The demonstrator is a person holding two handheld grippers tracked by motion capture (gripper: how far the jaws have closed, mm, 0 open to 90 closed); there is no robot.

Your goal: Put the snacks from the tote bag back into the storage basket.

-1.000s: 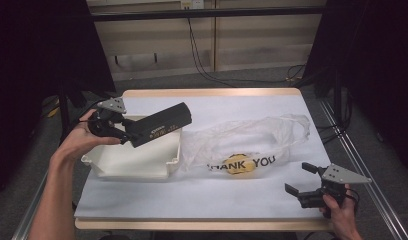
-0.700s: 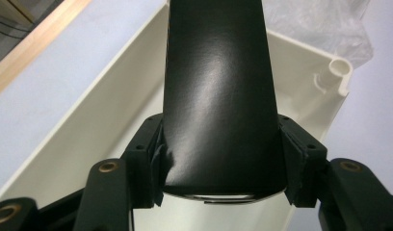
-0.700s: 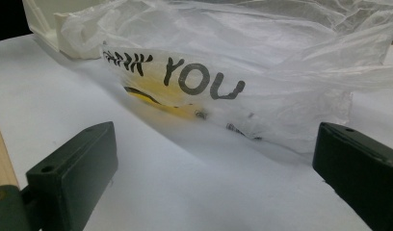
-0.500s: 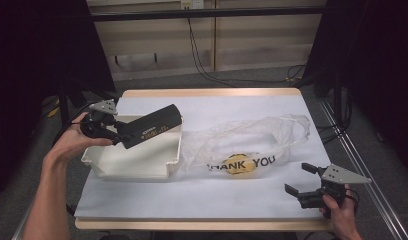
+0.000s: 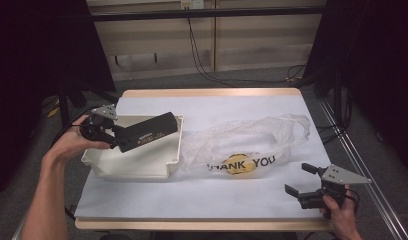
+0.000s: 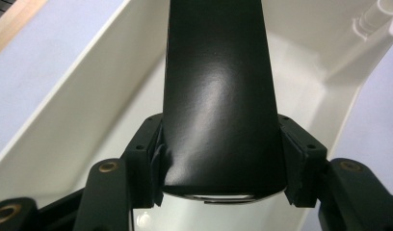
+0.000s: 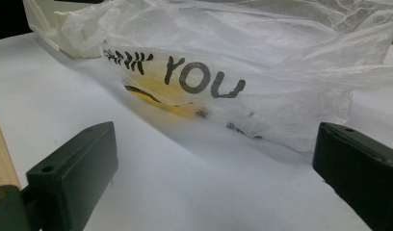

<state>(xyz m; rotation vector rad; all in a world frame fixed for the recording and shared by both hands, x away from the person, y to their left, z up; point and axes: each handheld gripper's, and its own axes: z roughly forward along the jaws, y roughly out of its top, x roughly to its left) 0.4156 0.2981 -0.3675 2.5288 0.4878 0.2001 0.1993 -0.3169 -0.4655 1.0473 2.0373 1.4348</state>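
Gripping one end of the black box (image 5: 147,132), the left gripper (image 5: 113,140) holds it over the white tub (image 5: 142,167), long axis running away toward the plastic bag (image 5: 252,140). Left gripper view: jaws clamp the box's (image 6: 218,96) sides; looks stiff, light, glossy, maybe slippery, end grip adequate. Right gripper view: right gripper (image 7: 209,192) wide open, empty, bag (image 7: 262,62) just ahead.

**Readable print: two words on the bag**

The clear plastic bag (image 5: 252,140) is carrying "THANK YOU" in black capitals on its near side, above a yellow patch, as the high view is showing. In the right gripper view the word "YOU" is reading plainly on the bag (image 7: 262,62), while the word before it is creasing into the folds. The long black box (image 5: 144,132) is bearing a line of pale print along its side, too small to read.
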